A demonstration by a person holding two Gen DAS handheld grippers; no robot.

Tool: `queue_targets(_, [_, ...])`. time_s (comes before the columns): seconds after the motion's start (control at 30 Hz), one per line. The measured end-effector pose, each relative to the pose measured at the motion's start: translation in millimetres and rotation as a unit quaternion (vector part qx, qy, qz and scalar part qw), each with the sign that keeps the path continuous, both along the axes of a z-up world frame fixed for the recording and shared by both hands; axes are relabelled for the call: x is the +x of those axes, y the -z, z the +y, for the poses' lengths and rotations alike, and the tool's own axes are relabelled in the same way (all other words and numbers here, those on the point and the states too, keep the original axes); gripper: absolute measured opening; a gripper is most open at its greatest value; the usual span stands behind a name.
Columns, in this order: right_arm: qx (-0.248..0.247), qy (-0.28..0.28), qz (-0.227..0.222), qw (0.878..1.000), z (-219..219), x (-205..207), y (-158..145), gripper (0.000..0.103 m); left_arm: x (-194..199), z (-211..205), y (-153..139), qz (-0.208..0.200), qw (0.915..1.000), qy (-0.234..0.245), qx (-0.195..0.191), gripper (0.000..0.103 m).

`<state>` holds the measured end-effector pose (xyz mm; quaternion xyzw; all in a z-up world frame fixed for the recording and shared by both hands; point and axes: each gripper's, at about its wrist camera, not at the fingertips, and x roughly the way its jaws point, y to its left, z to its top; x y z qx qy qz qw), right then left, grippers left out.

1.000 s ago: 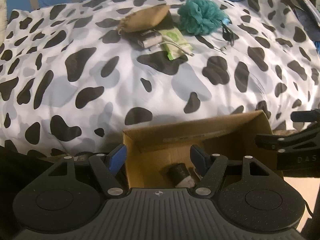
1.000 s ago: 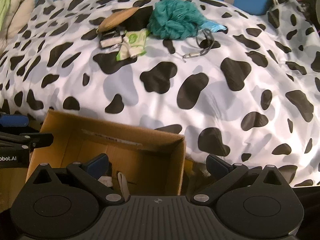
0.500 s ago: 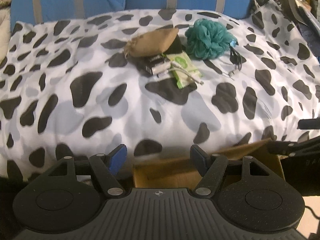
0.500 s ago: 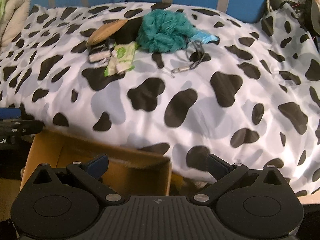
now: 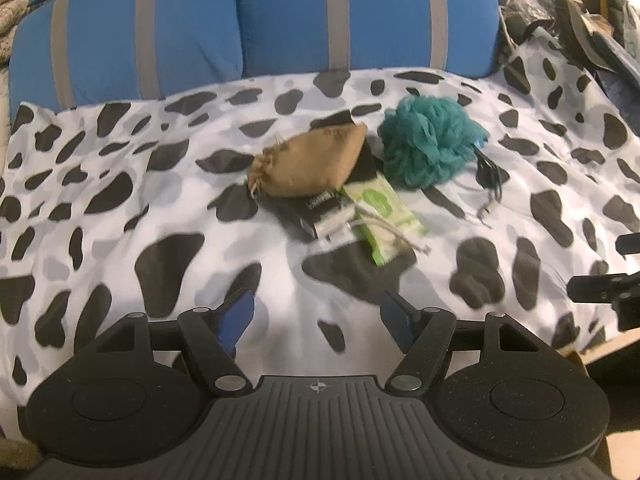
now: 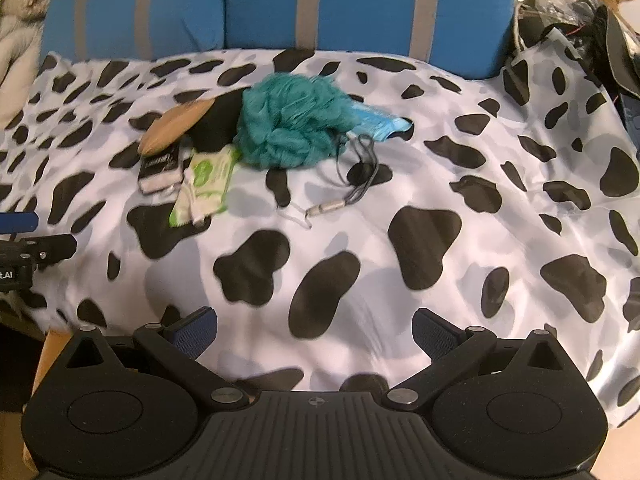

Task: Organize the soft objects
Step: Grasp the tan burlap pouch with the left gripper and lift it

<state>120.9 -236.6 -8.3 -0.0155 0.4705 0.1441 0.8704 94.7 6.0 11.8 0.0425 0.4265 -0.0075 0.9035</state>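
Note:
A teal bath pouf (image 5: pixel 430 144) (image 6: pixel 290 124) lies at the back of the cow-print bed cover (image 5: pixel 160 208) (image 6: pixel 460 208). A tan drawstring pouch (image 5: pixel 310 164) (image 6: pixel 176 126) lies left of it. In front are a small black and white pack (image 5: pixel 326 214) (image 6: pixel 160 166) and a green wipes packet (image 5: pixel 382 216) (image 6: pixel 204 184). A black cord (image 5: pixel 488 174) (image 6: pixel 356 172) lies right of the pouf. My left gripper (image 5: pixel 318 318) is open and empty, well short of the pile. My right gripper (image 6: pixel 314 330) is open and empty over the cover.
Blue cushions with grey stripes (image 5: pixel 256 20) (image 6: pixel 280 4) stand behind the bed. Dark clutter (image 5: pixel 580 20) (image 6: pixel 580 12) sits at the back right. A cardboard box corner (image 6: pixel 50 350) shows at the lower left in the right wrist view. A light blue packet (image 6: pixel 378 122) lies behind the pouf.
Both grippers have risen and tilted up from the cardboard box, which has dropped out of view. The pile on the bed now sits nearer and more central. Both stay open.

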Motion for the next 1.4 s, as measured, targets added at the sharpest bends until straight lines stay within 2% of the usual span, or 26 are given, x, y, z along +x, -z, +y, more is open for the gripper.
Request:
queue_targets(0.33, [-0.001, 0.001, -0.012, 1.0, -3.8, 29.2, -0.3, 0.103, 32.7, -11.7, 12.1, -0.039, 0.9968, 0.049, 0.05, 0.069])
queue_targets(0.53, [0.0, 0.003, -0.011, 1.0, -7.0, 45.9, 2.6, 0.103, 50.0, -20.6, 20.1, -0.063, 0.991, 0.075, 0.091, 0.069])
queue_targets(0.73, [-0.001, 0.001, -0.011, 1.0, -6.8, 61.3, 6.0, 0.103, 71.3, -26.9, 26.8, -0.073, 0.9865, 0.094, 0.112, 0.068])
queue_targets(0.87, [-0.005, 0.0, -0.01, 1.0, -7.4, 70.1, 10.2, 0.103, 82.9, -34.1, 33.1, -0.082, 0.9798, 0.108, 0.147, 0.066])
queue_targets(0.93, [-0.006, 0.002, -0.007, 1.0, -8.2, 73.5, 12.8, 0.103, 88.7, -37.6, 37.5, -0.083, 0.9758, 0.118, 0.165, 0.058])
queue_targets(1.07, [-0.008, 0.002, -0.006, 1.0, -9.2, 79.3, 16.8, 0.103, 98.3, -45.3, 45.9, -0.084, 0.9674, 0.136, 0.196, 0.048])
queue_targets(1.1, [-0.008, 0.001, -0.006, 1.0, -8.9, 80.2, 17.2, 0.103, 100.2, -46.9, 47.1, -0.084, 0.9655, 0.142, 0.202, 0.036])
queue_targets(1.13, [-0.008, 0.0, -0.006, 1.0, -8.8, 81.3, 17.5, 0.103, 102.5, -48.2, 48.2, -0.08, 0.9641, 0.147, 0.206, 0.029])
queue_targets(1.17, [-0.008, 0.0, -0.006, 1.0, -8.8, 82.4, 18.0, 0.103, 103.8, -48.7, 48.9, -0.078, 0.9635, 0.15, 0.208, 0.027])
queue_targets(1.2, [-0.008, -0.001, -0.006, 1.0, -9.0, 83.5, 18.6, 0.103, 105.6, -48.8, 49.5, -0.074, 0.9639, 0.15, 0.208, 0.019])
queue_targets(1.23, [-0.009, -0.001, -0.006, 1.0, -8.8, 84.1, 19.1, 0.103, 107.6, -47.8, 49.5, -0.068, 0.9654, 0.146, 0.205, 0.015])
queue_targets(1.27, [-0.009, -0.001, -0.007, 1.0, -9.0, 84.7, 19.6, 0.103, 110.2, -44.9, 48.1, -0.061, 0.9687, 0.138, 0.197, 0.013])
queue_targets(1.3, [-0.008, -0.001, -0.007, 1.0, -9.3, 85.2, 20.2, 0.103, 113.0, -42.2, 46.0, -0.056, 0.9721, 0.13, 0.187, 0.006])
queue_targets(1.4, [-0.007, -0.004, -0.011, 1.0, -9.2, 87.6, 22.1, 0.103, 114.7, -33.2, 35.3, -0.06, 0.9778, 0.107, 0.17, 0.005])
